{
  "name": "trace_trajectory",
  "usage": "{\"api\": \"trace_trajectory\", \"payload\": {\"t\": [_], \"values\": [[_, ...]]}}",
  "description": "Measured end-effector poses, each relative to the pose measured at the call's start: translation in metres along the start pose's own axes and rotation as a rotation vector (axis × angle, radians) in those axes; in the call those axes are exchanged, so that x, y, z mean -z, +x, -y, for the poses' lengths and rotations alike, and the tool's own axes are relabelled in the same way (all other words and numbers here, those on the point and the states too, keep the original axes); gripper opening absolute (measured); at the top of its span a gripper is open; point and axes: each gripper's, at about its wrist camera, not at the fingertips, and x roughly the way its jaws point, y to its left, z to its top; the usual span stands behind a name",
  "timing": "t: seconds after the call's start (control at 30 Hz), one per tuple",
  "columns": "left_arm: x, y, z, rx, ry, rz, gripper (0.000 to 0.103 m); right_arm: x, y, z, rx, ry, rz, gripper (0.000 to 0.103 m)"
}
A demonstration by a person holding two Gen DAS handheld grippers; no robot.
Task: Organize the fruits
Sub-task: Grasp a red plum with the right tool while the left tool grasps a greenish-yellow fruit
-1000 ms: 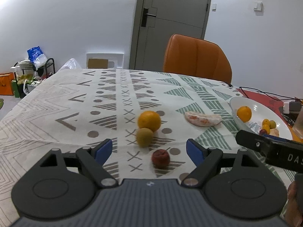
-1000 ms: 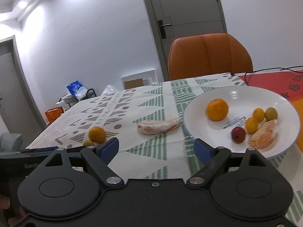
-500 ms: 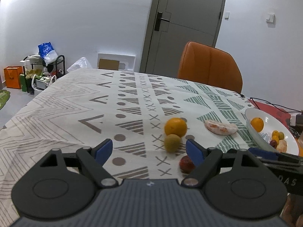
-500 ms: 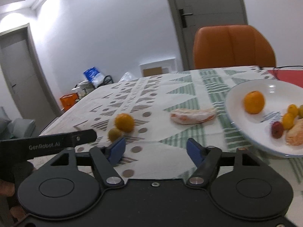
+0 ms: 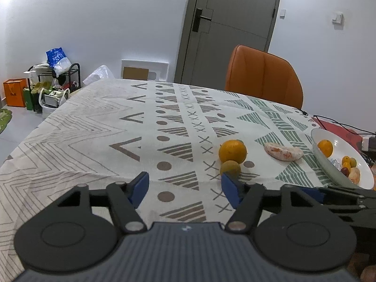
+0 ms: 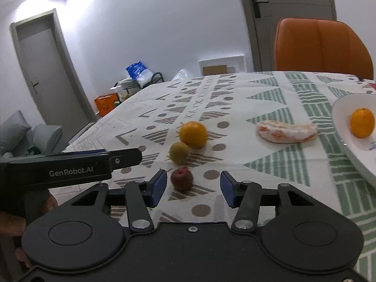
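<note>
Red fruit [image 6: 181, 179], low centre, is sitting between the right gripper [image 6: 193, 189]'s closing, untouching jaws; next: clamping, carrying to plate [image 6: 340, 108].

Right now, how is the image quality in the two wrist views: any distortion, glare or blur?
Left wrist view: fisheye bends the grey door and darkens the corners; bright glare on the white wall at upper left; the round orange is sharp. Right wrist view: same bending, ceiling light glare at upper left, and the small dark red fruit looks slightly soft.
</note>
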Motion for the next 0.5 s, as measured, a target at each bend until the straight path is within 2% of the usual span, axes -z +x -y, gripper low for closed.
{"api": "trace_trajectory", "payload": {"t": [0.13, 0.2, 0.27, 0.5], "values": [[0.001, 0.001, -0.001, 0.014, 0.011, -0.009, 0.061, 0.0, 0.007, -0.004, -0.008, -0.011, -0.021, 0.043], [0.0, 0.002, -0.002, 0.025, 0.014, -0.013, 0.06, 0.001, 0.013, -0.006, -0.011, -0.017, -0.032, 0.027], [0.0, 0.004, 0.001, 0.032, 0.027, -0.017, 0.058, 0.002, 0.016, -0.006, -0.015, -0.024, -0.037, 0.021], [-0.003, 0.015, 0.014, 0.051, 0.053, -0.031, 0.055, 0.002, 0.008, 0.003, 0.004, -0.014, -0.022, 0.02]]}}
